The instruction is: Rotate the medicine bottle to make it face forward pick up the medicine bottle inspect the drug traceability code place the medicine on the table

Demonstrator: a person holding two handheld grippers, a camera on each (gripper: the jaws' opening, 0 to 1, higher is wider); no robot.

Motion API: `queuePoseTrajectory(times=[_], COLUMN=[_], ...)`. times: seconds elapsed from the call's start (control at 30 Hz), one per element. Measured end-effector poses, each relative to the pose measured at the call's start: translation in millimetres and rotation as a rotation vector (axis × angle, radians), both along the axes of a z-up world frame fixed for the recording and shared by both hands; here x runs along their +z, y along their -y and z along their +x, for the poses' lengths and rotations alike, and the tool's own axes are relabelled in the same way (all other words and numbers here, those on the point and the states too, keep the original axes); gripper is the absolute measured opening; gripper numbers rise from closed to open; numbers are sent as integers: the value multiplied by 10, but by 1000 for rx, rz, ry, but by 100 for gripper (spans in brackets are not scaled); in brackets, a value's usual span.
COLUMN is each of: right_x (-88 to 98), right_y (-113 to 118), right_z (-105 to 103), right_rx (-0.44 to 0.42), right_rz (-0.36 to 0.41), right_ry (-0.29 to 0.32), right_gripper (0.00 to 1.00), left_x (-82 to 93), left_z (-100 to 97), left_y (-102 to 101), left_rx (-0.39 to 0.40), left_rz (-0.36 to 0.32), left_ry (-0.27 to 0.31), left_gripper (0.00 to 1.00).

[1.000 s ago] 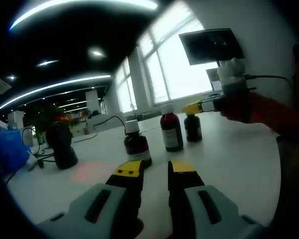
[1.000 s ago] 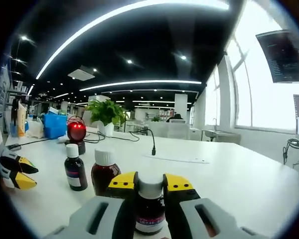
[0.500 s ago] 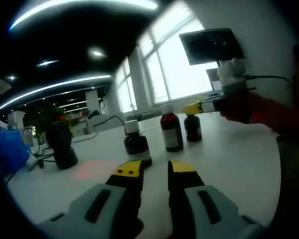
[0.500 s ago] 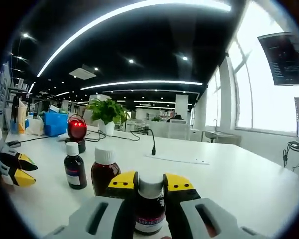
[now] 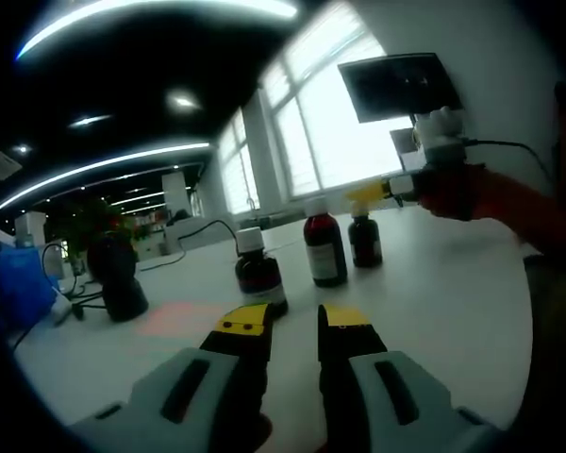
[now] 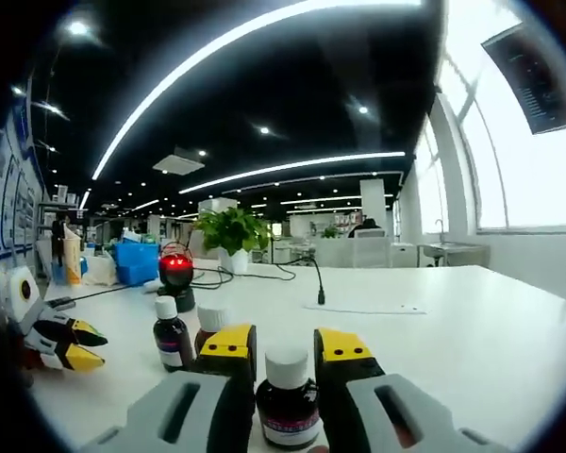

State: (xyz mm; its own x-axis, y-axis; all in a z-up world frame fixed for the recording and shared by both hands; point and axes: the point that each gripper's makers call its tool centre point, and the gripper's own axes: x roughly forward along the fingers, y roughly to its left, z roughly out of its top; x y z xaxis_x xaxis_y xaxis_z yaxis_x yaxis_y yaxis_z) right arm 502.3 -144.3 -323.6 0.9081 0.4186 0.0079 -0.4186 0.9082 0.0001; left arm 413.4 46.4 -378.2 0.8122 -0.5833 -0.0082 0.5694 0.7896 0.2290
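Between the right gripper fingers, closed on it, the medicine bottle stands upright, cap up.

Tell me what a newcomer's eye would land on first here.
Probably the dark medicine bottle with a white cap between the right gripper's yellow-tipped jaws. Next, the glowing red scanner on the white table, beyond two more bottles. In the left gripper view, the left gripper hangs open before three bottles.
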Motion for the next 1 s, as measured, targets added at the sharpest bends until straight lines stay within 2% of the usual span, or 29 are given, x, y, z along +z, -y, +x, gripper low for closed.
queuePoseTrajectory(times=[0.13,0.3,0.43,0.53,1.0], right_x=[-21,-54,-106,-143,-173], right_y=[-22,-34,-40,-80,-23], right_z=[2,34,44,30,138], right_rx=[40,106,132,159,89], right_rz=[-38,-31,-59,-56,-99], right_ry=[1,-19,-29,-37,-15], right_gripper=[21,21,21,16,15], left_x=[-4,-4,-1,-2,-6], left_z=[5,6,5,6,12], left_y=[0,0,3,3,2], left_rx=[1,0,-2,-2,-1], left_rz=[1,1,-1,-1,0], left_ry=[-1,0,-1,-1,-1], left_gripper=[12,12,12,12,12])
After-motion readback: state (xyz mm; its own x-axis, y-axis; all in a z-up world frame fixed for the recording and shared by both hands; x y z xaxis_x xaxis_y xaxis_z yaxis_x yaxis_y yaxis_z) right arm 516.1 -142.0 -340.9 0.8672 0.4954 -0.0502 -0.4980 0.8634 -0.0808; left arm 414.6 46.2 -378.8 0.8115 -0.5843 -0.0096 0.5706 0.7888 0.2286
